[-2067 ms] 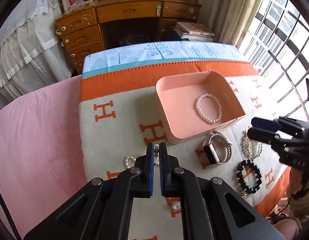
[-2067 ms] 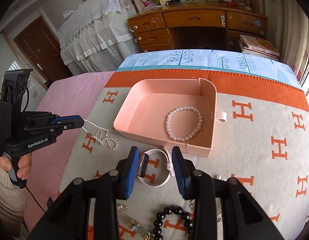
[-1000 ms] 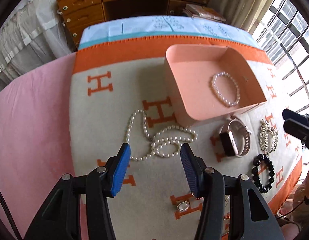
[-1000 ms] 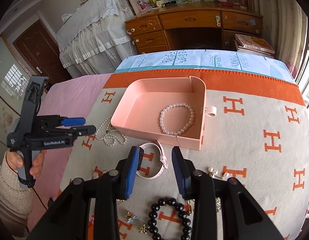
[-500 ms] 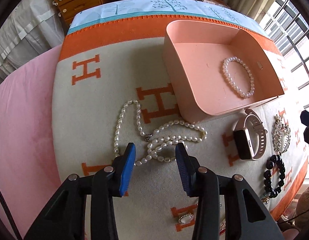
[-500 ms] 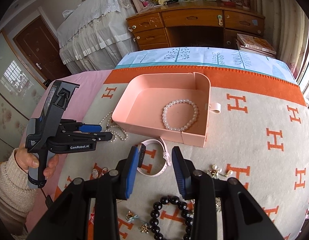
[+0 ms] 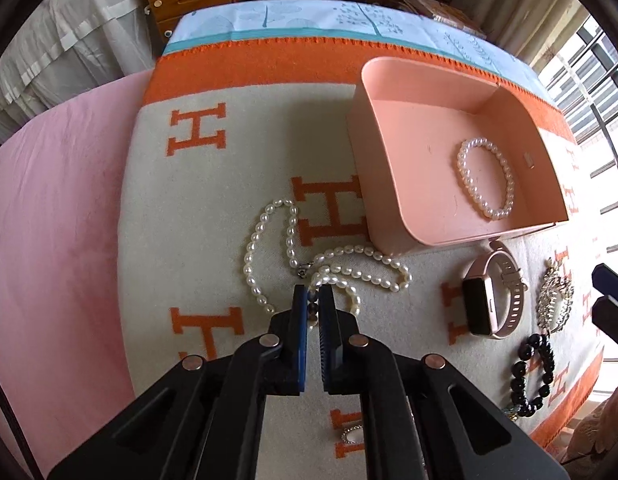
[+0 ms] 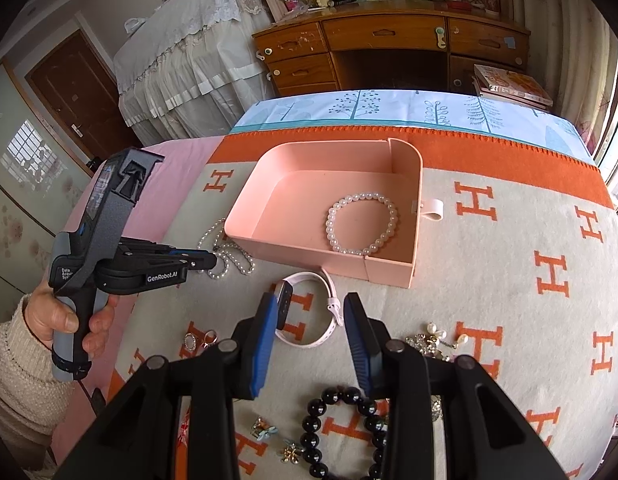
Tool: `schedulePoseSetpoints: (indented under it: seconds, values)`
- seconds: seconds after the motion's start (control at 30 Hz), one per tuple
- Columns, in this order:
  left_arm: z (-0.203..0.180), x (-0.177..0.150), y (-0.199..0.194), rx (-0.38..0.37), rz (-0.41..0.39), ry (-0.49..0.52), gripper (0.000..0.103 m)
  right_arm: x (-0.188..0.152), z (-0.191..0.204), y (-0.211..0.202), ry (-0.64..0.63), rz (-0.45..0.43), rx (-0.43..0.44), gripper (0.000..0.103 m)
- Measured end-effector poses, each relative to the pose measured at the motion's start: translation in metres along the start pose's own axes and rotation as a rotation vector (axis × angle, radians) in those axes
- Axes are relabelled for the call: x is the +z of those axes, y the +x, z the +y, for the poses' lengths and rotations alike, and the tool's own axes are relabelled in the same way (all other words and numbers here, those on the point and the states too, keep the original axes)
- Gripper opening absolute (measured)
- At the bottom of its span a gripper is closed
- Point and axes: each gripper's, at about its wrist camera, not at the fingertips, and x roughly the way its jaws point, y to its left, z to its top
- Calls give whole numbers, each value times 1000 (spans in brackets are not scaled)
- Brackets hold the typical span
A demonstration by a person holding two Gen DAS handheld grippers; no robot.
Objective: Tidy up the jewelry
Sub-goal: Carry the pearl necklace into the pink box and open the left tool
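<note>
A long pearl necklace (image 7: 293, 240) lies coiled on the blanket left of the pink tray (image 7: 373, 216). My left gripper (image 7: 313, 304) is shut on a strand of it at the near end; it also shows in the right wrist view (image 8: 207, 262) beside the necklace (image 8: 229, 256). A pearl bracelet (image 7: 487, 178) lies inside the tray (image 8: 317, 256). My right gripper (image 8: 309, 312) is open, hovering over a pink watch (image 8: 309, 312), not touching it. The watch (image 7: 493, 300) lies just below the tray.
A black bead bracelet (image 8: 345, 432), a crystal piece (image 7: 555, 300), earrings (image 8: 437, 334), rings (image 8: 197, 338) and small charms (image 8: 277, 440) lie on the orange-and-cream blanket (image 8: 529, 280). A pink sheet (image 7: 49, 220) lies left. A wooden desk (image 8: 389, 48) stands behind.
My left gripper came down over the pearl necklace and closed on a strand. My right gripper stayed open above the watch, almost still.
</note>
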Motion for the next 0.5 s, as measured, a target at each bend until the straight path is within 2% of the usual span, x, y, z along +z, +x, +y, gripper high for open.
schedulePoseSetpoints:
  seconds: [0.13,0.3,0.5]
  values:
    - [0,-2,-46,-29,-93,-12,3,-1,0,-5,-6,-8,-2,35]
    - [-3,4,-121,-61,-245,-28,3,0,1,-12,-6,-29,6,35]
    - [-27,14,-204,-111,-423,-3,3,1,-1,-19,5,-53,6,35]
